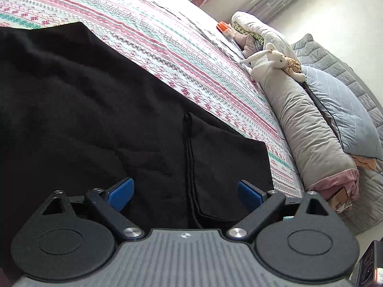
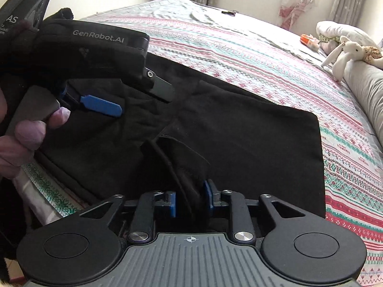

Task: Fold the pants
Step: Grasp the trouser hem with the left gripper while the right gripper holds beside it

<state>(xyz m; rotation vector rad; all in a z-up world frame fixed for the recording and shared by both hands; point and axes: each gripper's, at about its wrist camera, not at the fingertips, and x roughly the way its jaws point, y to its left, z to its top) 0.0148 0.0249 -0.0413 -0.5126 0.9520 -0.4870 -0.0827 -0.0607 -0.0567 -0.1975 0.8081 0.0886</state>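
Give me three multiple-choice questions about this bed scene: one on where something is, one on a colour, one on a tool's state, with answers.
1. Where does the plush rabbit lie? A) on the floor B) on the grey bolster C) in a drawer
2. What colour are the pants? A) blue B) black C) pink
3. How is the left tool? A) shut on the pants B) shut on the rabbit C) open above the pants

Answers: B, the rabbit rests on top of the bolster; B, the cloth is plain black against the patterned sheet; C, its blue pads stand wide apart, pinching nothing.
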